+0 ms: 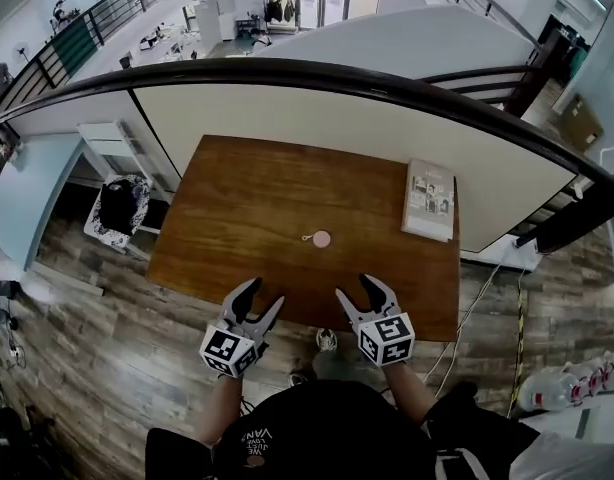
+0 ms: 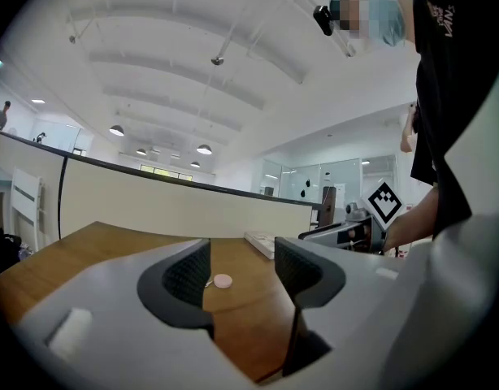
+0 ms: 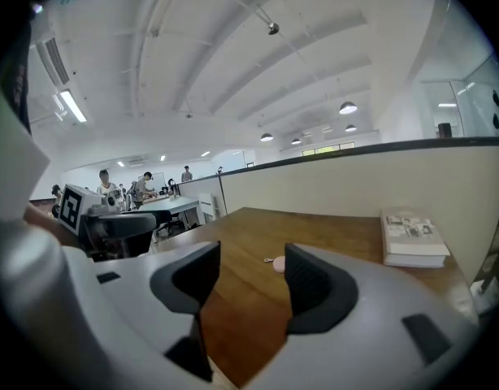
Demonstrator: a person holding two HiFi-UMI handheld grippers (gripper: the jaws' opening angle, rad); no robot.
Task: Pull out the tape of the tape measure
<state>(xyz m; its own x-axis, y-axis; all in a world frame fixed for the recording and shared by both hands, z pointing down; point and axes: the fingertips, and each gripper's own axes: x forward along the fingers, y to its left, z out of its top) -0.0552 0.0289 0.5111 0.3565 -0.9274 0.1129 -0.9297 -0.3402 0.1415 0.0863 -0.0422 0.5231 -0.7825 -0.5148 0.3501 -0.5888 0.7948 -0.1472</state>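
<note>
The left claw point(image 1: 263, 295) and the right claw point(image 1: 356, 289) were held side by side over the near edge of the table point(image 1: 217, 218). Both had their jaws apart at a moderate width, with only bare tabletop showing between them. Neither claw had hold of anything. The tape measure point(image 1: 321, 238), a small round pink case, lay flat on the table ahead of both claws and well apart from them, roughly on the line between the two. The right claw appeared somewhat nearer to it. In the left claw's own view the case point(image 2: 223, 280) sat in the gap between the jaws, a little left of centre. In the right claw's view it point(image 3: 279, 263) sat far ahead, close against the inner edge of the right-hand jaw. The pull tab point(image 1: 307, 237) stuck out from the case toward the left claw's side, so the tape's line of travel ran crosswise to both claws' approach. On that layout the left claw was probably better placed to take the tab and the right claw to steady the case. A book point(image 1: 429, 200) lay beyond the right claw, off to its right and clear of the work.
</note>
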